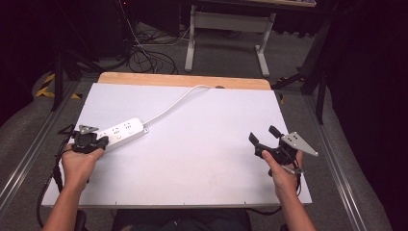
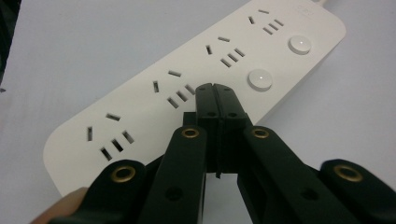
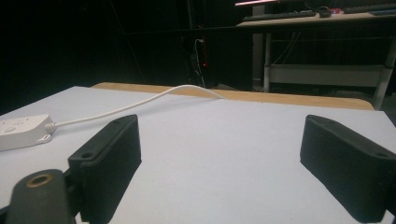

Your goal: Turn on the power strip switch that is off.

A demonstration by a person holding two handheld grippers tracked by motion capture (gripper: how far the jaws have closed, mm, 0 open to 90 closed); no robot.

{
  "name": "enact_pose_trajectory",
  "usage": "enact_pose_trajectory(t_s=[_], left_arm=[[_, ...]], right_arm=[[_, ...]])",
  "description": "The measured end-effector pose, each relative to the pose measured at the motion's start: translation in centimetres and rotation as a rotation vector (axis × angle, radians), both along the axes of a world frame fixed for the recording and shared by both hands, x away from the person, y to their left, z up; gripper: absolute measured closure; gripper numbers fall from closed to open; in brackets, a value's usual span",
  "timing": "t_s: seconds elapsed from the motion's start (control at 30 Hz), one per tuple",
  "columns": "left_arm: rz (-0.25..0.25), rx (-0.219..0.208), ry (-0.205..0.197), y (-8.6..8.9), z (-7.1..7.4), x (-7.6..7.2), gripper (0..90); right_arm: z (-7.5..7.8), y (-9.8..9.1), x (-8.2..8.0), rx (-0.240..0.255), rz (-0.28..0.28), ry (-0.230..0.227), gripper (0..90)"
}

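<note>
A white power strip (image 1: 120,133) lies flat on the white table (image 1: 202,159), toward its left side, set at a slant so that its far end points up and to the right in the high view. From that far end a white cable (image 1: 175,102) curves across the table to its wooden back edge (image 1: 185,80). The left gripper (image 1: 90,143) sits in the person's left hand (image 1: 79,161) right at the near end of the strip. In the left gripper view its two black jaws are pressed together with nothing between them, and their tips hover over or rest on the strip's face (image 2: 187,79), between a row of socket holes and a round white button (image 2: 260,79); whether they actually touch it cannot be told. A second round button (image 2: 299,44) lies farther along the strip. The right gripper (image 1: 264,137) is held in the right hand (image 1: 284,175) near the right edge of the table, well apart from the strip. Its jaws stand wide open and empty, and the right gripper view looks between them across bare table toward the cable (image 3: 140,103) and the strip's far end (image 3: 23,130).
</note>
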State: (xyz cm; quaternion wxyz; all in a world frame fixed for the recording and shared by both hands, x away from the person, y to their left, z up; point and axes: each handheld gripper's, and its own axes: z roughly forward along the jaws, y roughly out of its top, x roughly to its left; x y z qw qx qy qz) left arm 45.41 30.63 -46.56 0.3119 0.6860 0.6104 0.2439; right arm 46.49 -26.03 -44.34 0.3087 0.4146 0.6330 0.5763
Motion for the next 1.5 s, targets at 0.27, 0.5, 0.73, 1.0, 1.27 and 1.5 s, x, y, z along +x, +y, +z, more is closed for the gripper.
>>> enact_pose_trajectory(t_s=[0.27,0.5,0.73,1.0,1.27,1.5], left_arm=[[0.005,0.01,-0.001,-0.19,0.0,-0.05,90.0],[0.003,0.0,-0.001,-0.03,0.01,-0.01,90.0],[-0.002,0.004,0.0,-0.01,0.06,0.02,90.0],[0.002,0.012,-0.01,-0.12,0.13,-0.06,90.0],[-0.002,0.008,-0.022,-0.02,0.29,-0.06,90.0],[0.031,-0.024,-0.1,0.75,0.93,-0.46,90.0]], right_arm=[[0.13,0.04,-0.17,0.001,-0.003,-0.002,13.1],[0.13,0.05,-0.16,0.0,-0.001,-0.002,13.1],[0.05,0.15,-0.09,-0.004,0.002,0.002,13.1],[-0.03,0.29,-0.01,-0.006,0.007,0.006,13.2],[-0.04,0.24,0.06,-0.005,0.006,0.01,13.2],[-0.07,0.21,0.14,-0.011,0.009,0.008,13.2]])
